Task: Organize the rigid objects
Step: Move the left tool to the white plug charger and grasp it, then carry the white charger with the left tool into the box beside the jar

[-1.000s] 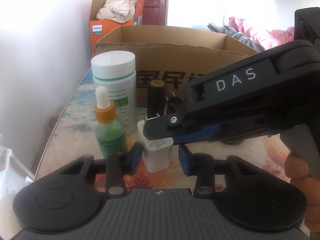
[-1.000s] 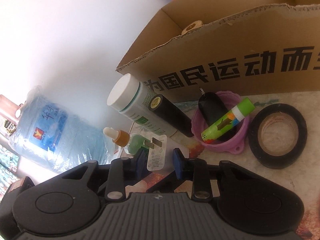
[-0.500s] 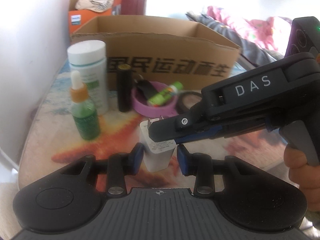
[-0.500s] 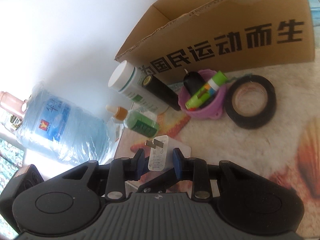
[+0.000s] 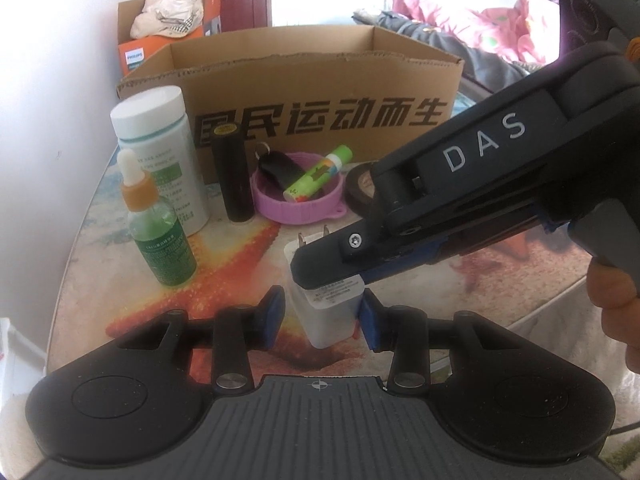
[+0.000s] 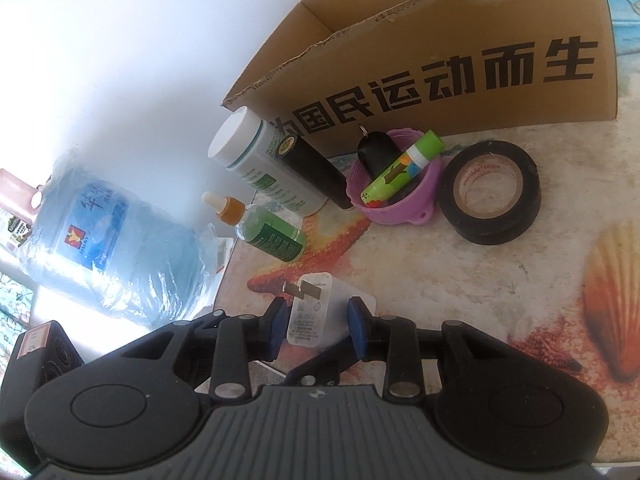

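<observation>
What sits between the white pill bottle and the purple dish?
Left wrist view: one upright black cylinder stands between the white pill bottle and the purple dish. Nothing else there.
</observation>
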{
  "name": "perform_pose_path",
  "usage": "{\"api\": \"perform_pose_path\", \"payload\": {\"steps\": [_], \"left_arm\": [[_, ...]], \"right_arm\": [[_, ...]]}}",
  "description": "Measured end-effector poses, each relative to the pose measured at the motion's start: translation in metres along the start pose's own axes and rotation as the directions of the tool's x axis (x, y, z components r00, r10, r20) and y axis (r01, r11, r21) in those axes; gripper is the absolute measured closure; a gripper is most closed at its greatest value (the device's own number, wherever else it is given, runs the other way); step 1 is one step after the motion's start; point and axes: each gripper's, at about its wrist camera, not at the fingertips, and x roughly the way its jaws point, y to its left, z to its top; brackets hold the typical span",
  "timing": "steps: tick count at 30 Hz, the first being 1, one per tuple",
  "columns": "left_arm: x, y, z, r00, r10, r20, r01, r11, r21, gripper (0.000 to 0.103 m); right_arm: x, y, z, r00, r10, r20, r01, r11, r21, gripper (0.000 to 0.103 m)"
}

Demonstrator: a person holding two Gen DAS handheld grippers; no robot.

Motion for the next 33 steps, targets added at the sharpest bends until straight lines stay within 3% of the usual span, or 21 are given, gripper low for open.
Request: {"api": "perform_pose_path", "payload": {"steps": [9, 21, 26, 33], "left_arm": [[0.008, -0.002, 0.0, 0.999, 0.028, -0.016, -0.028, 1.0, -0.005, 0.069], [0.004, -0.003, 0.004, 0.999, 0.032, -0.008, -0.032, 0.999, -0.017, 0.071], [-0.015, -0.002, 0.022, 0.998, 0.046, 0.05, -0.047, 0.999, 0.012, 0.072], [-0.04, 0.012, 0.083, 0.983, 0.071, 0.168, -0.079, 0.996, 0.041, 0.075]], "right_arm": [[0.009, -0.013, 0.001, 0.999, 0.041, -0.002, -0.041, 0.997, 0.065, 0.062], [0.001, -0.01, -0.001, 0.998, 0.053, 0.021, -0.054, 0.997, 0.062, 0.063], [-0.016, 0.01, 0.007, 0.995, 0.066, 0.069, -0.068, 0.998, 0.019, 0.063], [-0.047, 0.053, 0.05, 0.975, 0.118, 0.19, -0.099, 0.989, -0.109, 0.063]]}}
